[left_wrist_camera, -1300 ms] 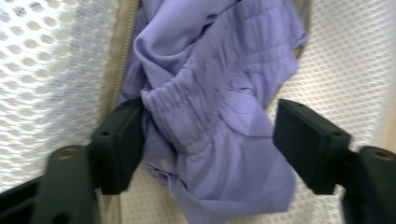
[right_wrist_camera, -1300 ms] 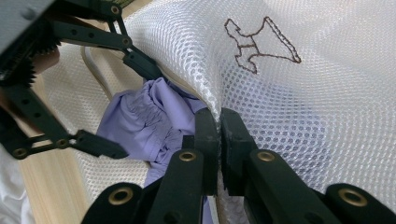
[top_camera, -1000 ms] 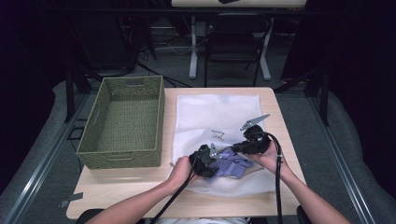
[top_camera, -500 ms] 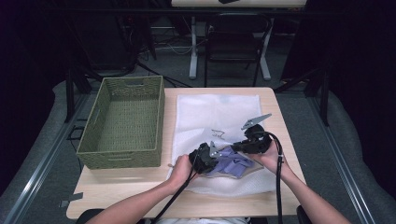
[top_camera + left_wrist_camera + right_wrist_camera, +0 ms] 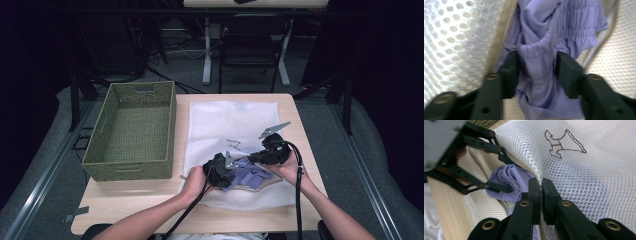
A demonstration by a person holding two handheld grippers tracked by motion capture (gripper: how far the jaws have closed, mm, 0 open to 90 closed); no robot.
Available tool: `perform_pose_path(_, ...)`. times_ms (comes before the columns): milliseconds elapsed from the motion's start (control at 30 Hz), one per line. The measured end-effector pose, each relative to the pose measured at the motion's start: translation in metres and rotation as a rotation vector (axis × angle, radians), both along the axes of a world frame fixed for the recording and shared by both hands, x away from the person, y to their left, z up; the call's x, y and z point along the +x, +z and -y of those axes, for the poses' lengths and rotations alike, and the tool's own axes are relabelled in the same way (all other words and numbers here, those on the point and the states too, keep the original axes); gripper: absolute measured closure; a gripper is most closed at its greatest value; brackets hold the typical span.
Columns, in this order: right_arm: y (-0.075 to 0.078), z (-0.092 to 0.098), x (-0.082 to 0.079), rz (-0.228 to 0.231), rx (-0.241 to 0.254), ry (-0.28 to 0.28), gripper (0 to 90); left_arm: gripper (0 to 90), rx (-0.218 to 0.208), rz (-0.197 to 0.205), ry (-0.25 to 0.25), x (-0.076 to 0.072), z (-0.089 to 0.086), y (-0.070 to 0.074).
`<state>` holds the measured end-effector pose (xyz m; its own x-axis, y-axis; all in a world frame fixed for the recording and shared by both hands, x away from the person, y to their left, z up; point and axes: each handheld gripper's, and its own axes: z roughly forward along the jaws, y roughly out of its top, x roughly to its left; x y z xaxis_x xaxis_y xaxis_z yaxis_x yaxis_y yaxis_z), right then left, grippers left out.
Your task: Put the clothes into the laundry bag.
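Item 1 — left gripper (image 5: pixel 536 72): jaws parted to either side of a bunched fold of lilac garment (image 5: pixel 549 45); they have just been opening, the cloth sits between the pads, which flank the fold without clearly pinching it. In the high view this gripper (image 5: pixel 220 170) lies at the near left edge of the cloth heap, held in the person's left hand (image 5: pixel 192 181).

Item 2 — right gripper (image 5: pixel 541 195): jaws brought fully together on the rim of the white mesh laundry bag (image 5: pixel 584 175), lifting that rim just above the garment. In the high view it (image 5: pixel 260 156) sits at the far right of the heap, the right hand (image 5: pixel 290 167) behind it.

Item 3 — lilac garment (image 5: pixel 247 174): crumpled, lying directly between the two grippers at the bag's zipped mouth, partly under the raised mesh; beige zip tape (image 5: pixel 501 32) runs beside the left gripper's left jaw.

Item 4 — mesh bag: spread flat beyond both grippers; brown stitched outline (image 5: pixel 561 141) ahead of the right jaws.

Item 5 — green woven basket (image 5: pixel 131 131): well apart, off to the left gripper's side on the wooden table (image 5: pixel 130 200).
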<state>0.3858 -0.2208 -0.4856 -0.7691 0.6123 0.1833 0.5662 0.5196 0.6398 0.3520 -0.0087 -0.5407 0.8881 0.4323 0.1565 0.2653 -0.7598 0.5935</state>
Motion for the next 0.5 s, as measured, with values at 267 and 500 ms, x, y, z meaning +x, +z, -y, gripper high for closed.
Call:
perform_pose_path(267, 0.001, 0.001, 0.001, -0.002, 0.002, -0.008, 87.4, 31.1, -0.046, -0.004, -0.061, -0.007, 0.013, 0.008)
perform_pose_path(500, -0.004, -0.001, 0.003, -0.026, -0.007, -0.008, 87.4, 42.1, -0.018, -0.017, -0.070, 0.001, 0.023, -0.010)
